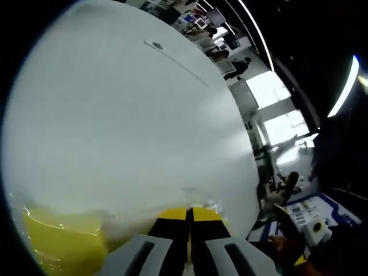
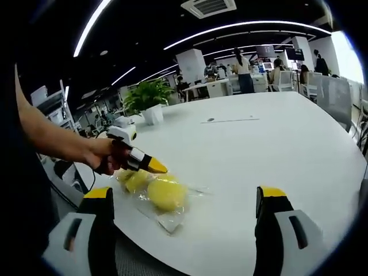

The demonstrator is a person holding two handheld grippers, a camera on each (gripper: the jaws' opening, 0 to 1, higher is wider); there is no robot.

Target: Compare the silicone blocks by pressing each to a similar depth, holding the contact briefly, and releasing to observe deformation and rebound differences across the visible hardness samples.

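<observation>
Left gripper (image 2: pixel 150 165), jaws together, tip touching the bagged yellow silicone blocks (image 2: pixel 165 194) left of centre; right gripper (image 2: pixel 184 230), jaws apart, hangs farther back.

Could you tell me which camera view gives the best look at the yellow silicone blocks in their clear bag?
The right gripper view: the yellow blocks lie whole in the clear bag on the white table. The left gripper view catches just a blurred yellow patch beside its shut fingers.
</observation>
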